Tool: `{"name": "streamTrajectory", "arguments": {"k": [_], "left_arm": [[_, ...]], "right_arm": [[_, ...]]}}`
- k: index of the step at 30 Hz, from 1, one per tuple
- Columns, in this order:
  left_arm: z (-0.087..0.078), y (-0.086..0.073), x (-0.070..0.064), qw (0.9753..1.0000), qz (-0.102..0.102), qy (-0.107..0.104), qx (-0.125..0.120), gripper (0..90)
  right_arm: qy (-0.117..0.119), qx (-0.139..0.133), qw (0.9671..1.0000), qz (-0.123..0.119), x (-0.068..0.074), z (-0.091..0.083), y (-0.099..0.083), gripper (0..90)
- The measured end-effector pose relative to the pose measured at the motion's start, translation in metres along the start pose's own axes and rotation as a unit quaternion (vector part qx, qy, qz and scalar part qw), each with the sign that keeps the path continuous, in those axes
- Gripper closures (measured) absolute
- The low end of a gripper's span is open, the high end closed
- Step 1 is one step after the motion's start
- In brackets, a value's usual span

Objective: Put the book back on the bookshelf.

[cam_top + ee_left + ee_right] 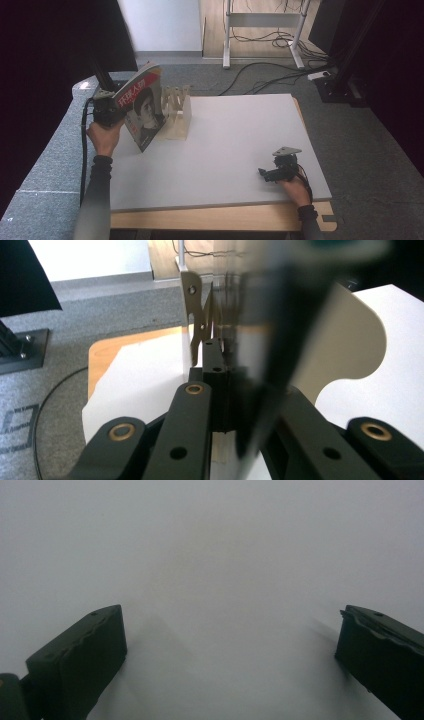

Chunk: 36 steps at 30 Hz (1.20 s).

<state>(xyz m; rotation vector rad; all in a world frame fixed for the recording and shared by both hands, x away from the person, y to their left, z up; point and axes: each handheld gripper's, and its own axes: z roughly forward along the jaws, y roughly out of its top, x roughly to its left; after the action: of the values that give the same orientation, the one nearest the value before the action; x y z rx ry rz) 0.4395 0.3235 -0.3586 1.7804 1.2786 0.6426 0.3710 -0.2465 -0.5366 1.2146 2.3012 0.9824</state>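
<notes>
Magazine [144,107], red-topped cover with a portrait, held upright and tilted at far left of table [235,150], lower corner close to or touching the white top. Clamped at its left edge by left gripper [111,111], jaws closed on it; hand [104,137] below, dark sleeve [95,200] running to bottom edge. Cable [83,150] trailing down from that gripper.

Wooden rack [176,112], pale, slotted, standing just behind and to the right of magazine, touching or nearly so; exact contact not clear. In left gripper view: magazine [260,340] seen edge-on, blurred, pinched between the black jaws; rack [200,310] dividers ahead, curved pale end panel [350,345] to the right.

Right gripper [272,174] low on near right part of table, well apart from magazine and rack, grey three-cornered plate on top. In right gripper view: right gripper [230,650] jaws wide apart, nothing between, plain white surface [215,555] close beneath.

Grey carpet [380,150] around table; white desk frame [262,20] and loose cables [270,65] on floor beyond.
</notes>
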Motion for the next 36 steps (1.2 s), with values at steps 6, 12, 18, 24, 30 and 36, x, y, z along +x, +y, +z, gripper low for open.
{"name": "streamTrajectory", "arguments": {"k": [6,12,18,24,30,36], "left_arm": [[-0.001,-0.002,0.004,0.9999,-0.003,0.013,-0.002,72.4],[-0.001,-0.003,0.007,0.9999,-0.010,0.001,-0.007,47.6],[-0.009,-0.006,0.004,0.9999,-0.012,-0.009,-0.008,24.4],[-0.019,-0.014,0.007,0.9993,-0.022,-0.024,-0.016,14.4],[-0.029,-0.022,0.009,0.9992,-0.026,-0.029,-0.014,8.4],[-0.043,-0.033,0.005,0.9990,-0.018,-0.041,-0.006,2.8]], "right_arm": [[0.000,0.000,1.0000,-0.001,0.000,0.000,0.000,0.0],[0.000,0.000,1.0000,-0.001,0.000,0.000,0.001,0.0],[-0.001,0.000,1.0000,-0.002,0.000,0.000,0.001,0.0],[0.000,0.000,1.0000,-0.003,0.000,0.000,0.001,0.0],[0.000,0.000,1.0000,-0.002,0.000,0.000,0.001,0.0],[0.000,0.000,1.0000,-0.002,0.000,0.000,0.001,0.0]]}}
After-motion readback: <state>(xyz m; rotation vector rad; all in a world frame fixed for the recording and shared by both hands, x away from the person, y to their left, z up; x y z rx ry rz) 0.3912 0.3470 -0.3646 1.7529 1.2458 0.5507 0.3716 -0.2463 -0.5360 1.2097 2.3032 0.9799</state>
